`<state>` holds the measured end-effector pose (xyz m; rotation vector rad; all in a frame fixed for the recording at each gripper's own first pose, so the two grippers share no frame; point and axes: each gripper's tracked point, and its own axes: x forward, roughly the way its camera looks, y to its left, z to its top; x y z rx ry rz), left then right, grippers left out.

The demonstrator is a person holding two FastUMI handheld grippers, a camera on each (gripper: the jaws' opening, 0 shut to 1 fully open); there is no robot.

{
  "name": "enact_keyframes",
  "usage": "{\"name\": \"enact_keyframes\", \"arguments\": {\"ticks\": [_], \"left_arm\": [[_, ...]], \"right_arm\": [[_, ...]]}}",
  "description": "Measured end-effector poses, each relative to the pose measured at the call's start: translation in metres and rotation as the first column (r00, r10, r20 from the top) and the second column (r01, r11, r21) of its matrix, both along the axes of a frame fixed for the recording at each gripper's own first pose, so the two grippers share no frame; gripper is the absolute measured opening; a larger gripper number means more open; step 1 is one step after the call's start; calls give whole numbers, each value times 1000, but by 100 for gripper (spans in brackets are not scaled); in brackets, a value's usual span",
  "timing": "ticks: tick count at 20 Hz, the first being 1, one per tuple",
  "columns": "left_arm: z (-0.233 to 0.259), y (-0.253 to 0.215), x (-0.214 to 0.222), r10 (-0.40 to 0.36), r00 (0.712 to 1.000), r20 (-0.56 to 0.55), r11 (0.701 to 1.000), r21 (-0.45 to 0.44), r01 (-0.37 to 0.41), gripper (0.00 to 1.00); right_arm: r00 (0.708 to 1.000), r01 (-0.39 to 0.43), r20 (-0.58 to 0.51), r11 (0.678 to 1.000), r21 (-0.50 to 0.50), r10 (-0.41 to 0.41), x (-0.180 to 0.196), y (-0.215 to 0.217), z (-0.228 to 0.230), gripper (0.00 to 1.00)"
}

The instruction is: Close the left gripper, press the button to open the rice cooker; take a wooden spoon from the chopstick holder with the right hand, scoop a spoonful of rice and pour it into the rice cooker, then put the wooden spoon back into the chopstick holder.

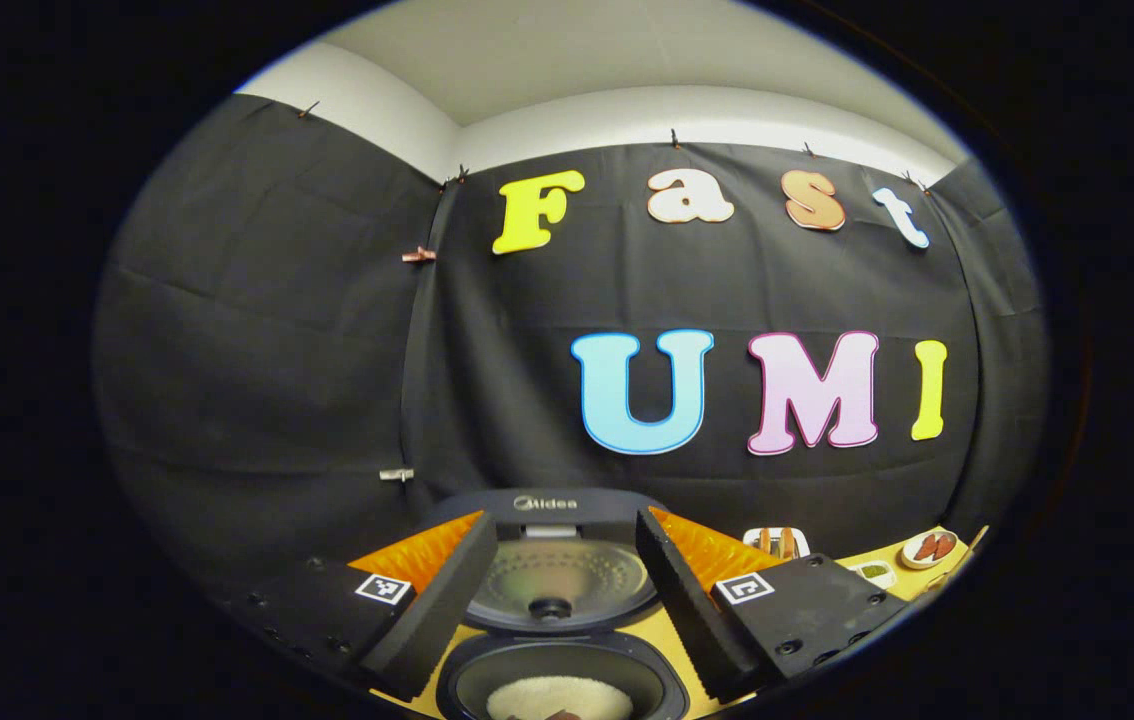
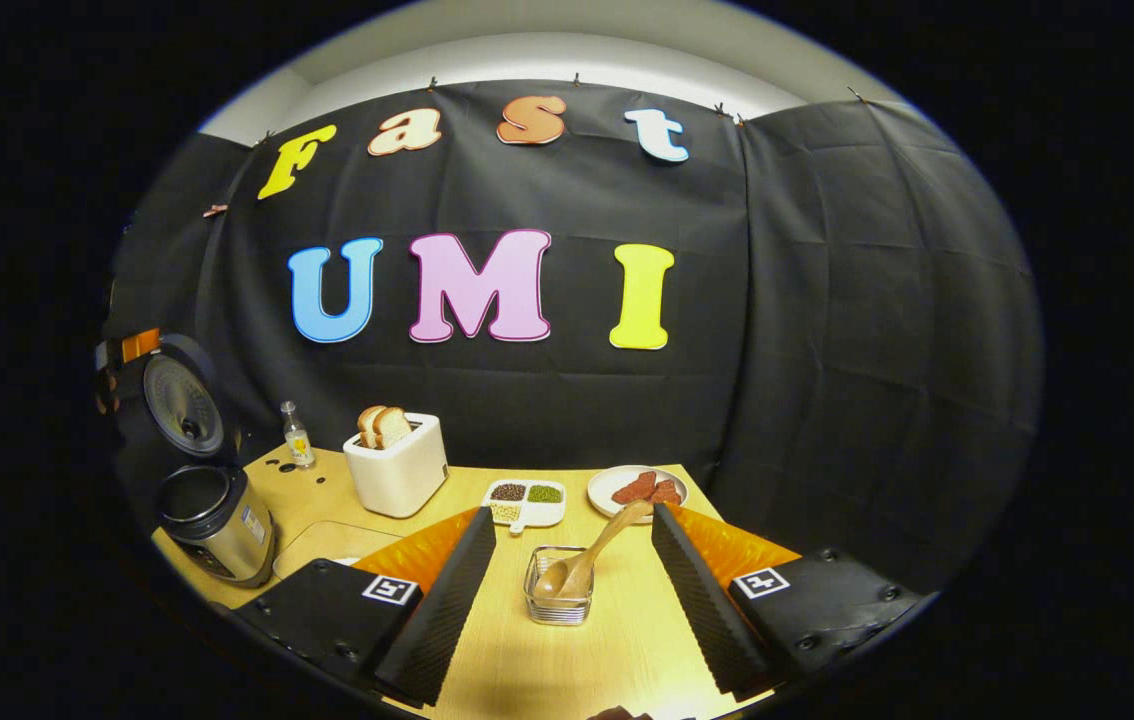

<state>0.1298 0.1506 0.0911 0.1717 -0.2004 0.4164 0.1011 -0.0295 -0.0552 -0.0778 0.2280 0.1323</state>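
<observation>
Rice cooker point(image 2: 212, 520) lid up, white rice inside; one wooden spoon point(image 2: 587, 555) in one chopstick holder point(image 2: 559, 598); both claws point(image 1: 557, 610) point(image 2: 567, 600) spread apart.

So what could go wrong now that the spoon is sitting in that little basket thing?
The wooden spoon leans tilted in the small chopstick holder, so a nudge from the open right gripper might tip both over. The rice cooker lid stands open with rice inside, and the open left gripper hovering close could bump it.
</observation>
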Motion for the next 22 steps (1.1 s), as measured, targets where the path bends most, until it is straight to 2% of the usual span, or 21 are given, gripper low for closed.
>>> {"name": "enact_keyframes", "arguments": {"ticks": [2, 4, 6, 9, 11, 14, 17, 18, 22], "left_arm": [[7, 5, 8, -16, 1000, 19, 1000, 23, 16, 92], [5, 12, 20, -30, 999, 17, 999, 10, 30, 95], [6, 23, 29, -21, 1000, 19, 1000, -2, 21, 92], [20, 31, 45, -23, 999, 30, 998, 67, 21, 94], [11, 35, 61, -35, 999, -23, 996, 84, 37, 92], [6, 36, 74, -33, 996, -77, 995, 89, 40, 96], [3, 33, 73, -22, 991, -130, 997, 71, 32, 93], [4, 32, 72, -21, 990, -141, 998, 57, 29, 96], [-17, 16, 41, -12, 975, -220, 1000, -22, 7, 97]], "right_arm": [[1000, 18, -12, 1000, 15, -18, -17, 5, 5, 98], [999, 31, -18, 999, 41, -30, -25, 15, 8, 98], [999, 33, -1, 998, 49, -33, -30, 24, 16, 98], [999, 24, 24, 998, 51, -25, -30, 39, 26, 98], [998, 22, 60, 998, 60, -26, -29, 46, 40, 99], [994, 25, 104, 997, 67, -32, -26, 51, 53, 99], [993, 19, 112, 997, 70, -27, -23, 54, 53, 98], [994, 12, 111, 998, 63, -19, -21, 55, 51, 98], [995, -25, 103, 998, 53, 20, -14, 60, 45, 98]]}}
